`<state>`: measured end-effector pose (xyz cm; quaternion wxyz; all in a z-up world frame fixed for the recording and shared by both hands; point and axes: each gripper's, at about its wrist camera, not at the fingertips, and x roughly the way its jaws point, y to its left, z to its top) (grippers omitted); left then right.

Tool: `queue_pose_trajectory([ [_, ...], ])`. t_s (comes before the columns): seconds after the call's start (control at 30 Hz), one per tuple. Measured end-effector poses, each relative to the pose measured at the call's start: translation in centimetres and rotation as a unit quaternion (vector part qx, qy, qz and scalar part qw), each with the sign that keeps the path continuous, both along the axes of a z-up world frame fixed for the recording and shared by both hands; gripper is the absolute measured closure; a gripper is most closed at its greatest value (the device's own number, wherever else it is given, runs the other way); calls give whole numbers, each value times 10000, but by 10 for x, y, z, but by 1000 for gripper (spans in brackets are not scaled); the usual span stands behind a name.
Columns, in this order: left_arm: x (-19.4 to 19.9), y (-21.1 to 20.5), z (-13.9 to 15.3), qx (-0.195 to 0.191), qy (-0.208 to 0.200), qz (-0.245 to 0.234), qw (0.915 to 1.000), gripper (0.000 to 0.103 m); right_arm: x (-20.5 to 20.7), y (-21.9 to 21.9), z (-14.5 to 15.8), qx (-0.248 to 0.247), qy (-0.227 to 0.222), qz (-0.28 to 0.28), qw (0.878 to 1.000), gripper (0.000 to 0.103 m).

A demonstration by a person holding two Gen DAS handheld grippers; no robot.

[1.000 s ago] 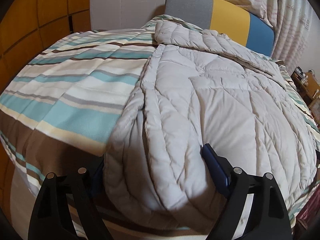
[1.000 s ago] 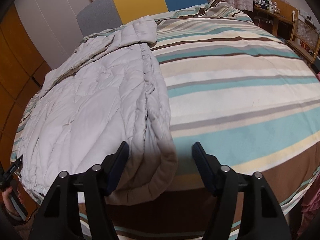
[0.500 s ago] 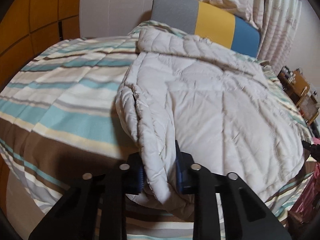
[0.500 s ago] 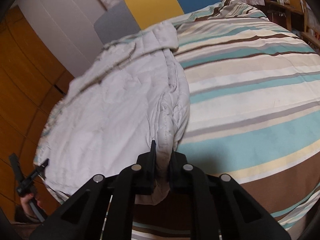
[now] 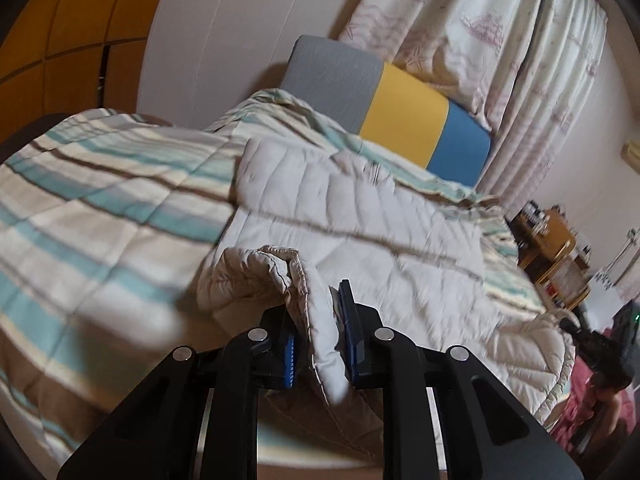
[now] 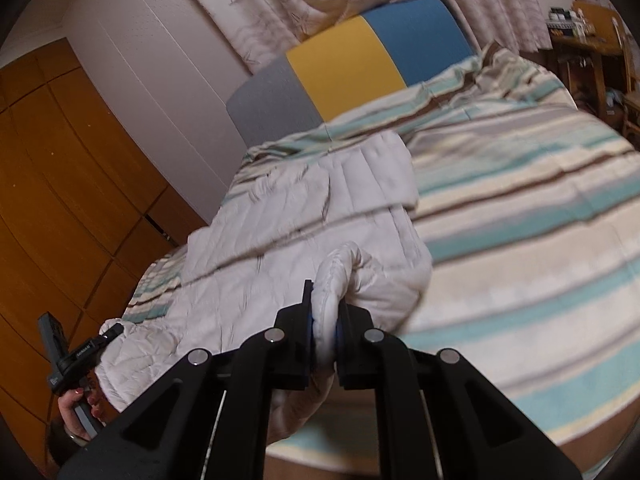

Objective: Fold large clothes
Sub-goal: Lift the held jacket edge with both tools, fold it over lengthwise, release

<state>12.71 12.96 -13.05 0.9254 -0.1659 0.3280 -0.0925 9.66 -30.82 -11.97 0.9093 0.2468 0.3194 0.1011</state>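
Observation:
A large pale grey quilted garment [image 5: 360, 216] lies spread on a striped bed cover [image 5: 100, 208]. My left gripper [image 5: 318, 332] is shut on its near hem corner and holds it lifted off the bed. In the right wrist view my right gripper [image 6: 324, 320] is shut on the other near corner of the garment [image 6: 320, 208], also lifted. The far collar end still rests near the headboard. The left gripper also shows in the right wrist view [image 6: 76, 356], low at the left, held in a hand.
A grey, yellow and blue headboard [image 5: 400, 116] stands behind the bed, with patterned curtains [image 5: 480, 32] above it. Wooden wardrobe doors [image 6: 60, 184] line one side. A wooden desk with small items [image 6: 580, 32] stands on the other side.
Both grippers went from open around the hem to shut on it. They have since lifted the near edge and carried it toward the headboard.

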Motion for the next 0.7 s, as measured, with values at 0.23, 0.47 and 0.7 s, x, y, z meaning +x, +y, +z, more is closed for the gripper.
queue_pose_trajectory([
  [0.23, 68, -1, 24, 17, -48, -91, 9999, 85, 56, -18, 12, 318, -25, -245, 9992, 95],
  [0.47, 140, 4, 17, -35, 173, 29, 9998, 85, 118, -41, 3, 814, 38, -550, 9952, 95],
  [0.7, 203, 1, -6, 71, 451, 86, 9989, 85, 184, -52, -27, 864, 264, -775, 9929, 95],
])
